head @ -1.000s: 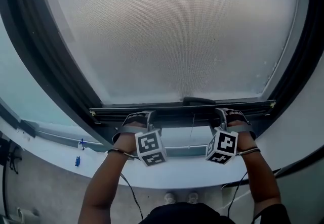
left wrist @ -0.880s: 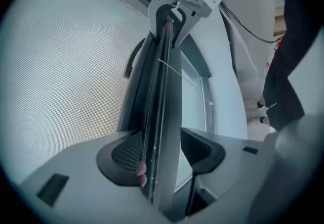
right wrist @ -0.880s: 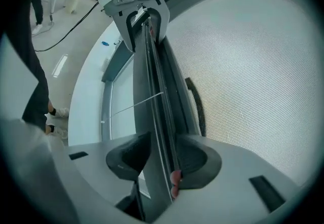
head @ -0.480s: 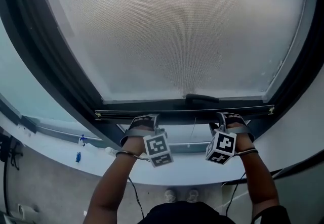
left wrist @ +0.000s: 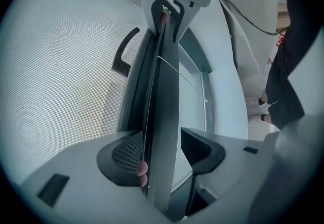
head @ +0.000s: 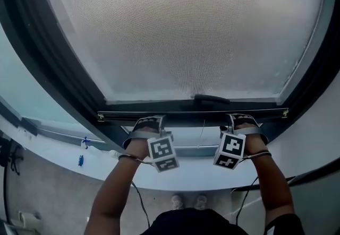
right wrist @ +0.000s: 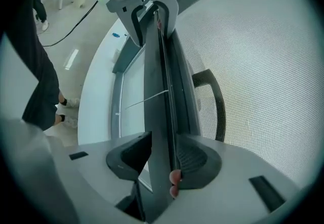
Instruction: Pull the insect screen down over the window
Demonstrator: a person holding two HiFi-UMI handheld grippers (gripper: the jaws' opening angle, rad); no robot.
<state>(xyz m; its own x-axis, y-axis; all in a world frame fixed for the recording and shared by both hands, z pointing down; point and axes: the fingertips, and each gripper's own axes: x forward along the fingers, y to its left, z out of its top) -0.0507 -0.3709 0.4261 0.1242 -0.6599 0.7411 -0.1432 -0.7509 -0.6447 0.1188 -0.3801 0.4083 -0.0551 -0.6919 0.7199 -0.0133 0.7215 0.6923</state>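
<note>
off to the left of the left jaws the dark window frame point(head: 48, 64) sweeps up and away, with the pale sill point(head: 64, 146) running beneath it. the left gripper point(head: 147, 121) points up at a slant from the person's hand, its marker cube point(head: 162, 154) facing me, and its jaws are clamped on the dark bottom bar point(head: 191, 115) of the insect screen point(head: 180, 32); in the left gripper view the bar runs straight between the two pads, the mesh lying on the outer side of one jaw and open glass on the other. the screen's grey mesh fills nearly the whole window above both sets of jaws, and the bar sits low, a little above the sill. between the two grippers a thin cord point(head: 201, 133) hangs down from the bar, and just above it, on the mesh side, is a dark curved handle point(head: 211, 99). further right the right gripper point(head: 241, 118) has its jaws closed on the same bar, a pad pressed to each face of it, level with the left pair and well apart from them.
</note>
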